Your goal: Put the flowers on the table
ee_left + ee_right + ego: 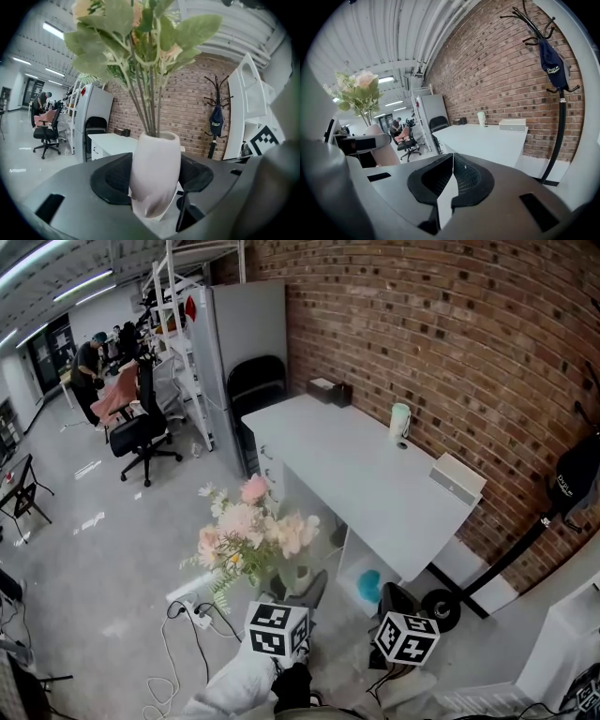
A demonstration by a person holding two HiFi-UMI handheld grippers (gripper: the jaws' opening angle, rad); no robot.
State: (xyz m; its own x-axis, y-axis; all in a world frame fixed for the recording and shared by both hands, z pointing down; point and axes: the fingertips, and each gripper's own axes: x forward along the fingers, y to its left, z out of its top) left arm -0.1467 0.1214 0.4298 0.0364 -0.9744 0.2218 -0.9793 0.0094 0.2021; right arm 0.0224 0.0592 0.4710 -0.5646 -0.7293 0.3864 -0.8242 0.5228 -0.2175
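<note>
The white surface (356, 474) ran along the brick wall, mostly bare, with a cup (400, 420) and a flat white box (457, 477) near the wall edge. The flowers (248, 531), a pink and cream bunch with green leaves, hung in the air off the surface's near corner, over the floor and not yet above it. Their stems stood in 1 white vase (155, 159), which looked slightly tilted in the left gripper view; nothing else could be made out inside it. The left claw (152, 187) was closed around the vase's lower body, both pads against it. The right claw (449, 183) was pressed together on nothing and held beside the left.

The step in hand seemed to be the carry. The next move would call for bringing the vase over a bare stretch, clear of the cup and box, levelling it, lowering until its base sat flat, and only then parting the left claw.
</note>
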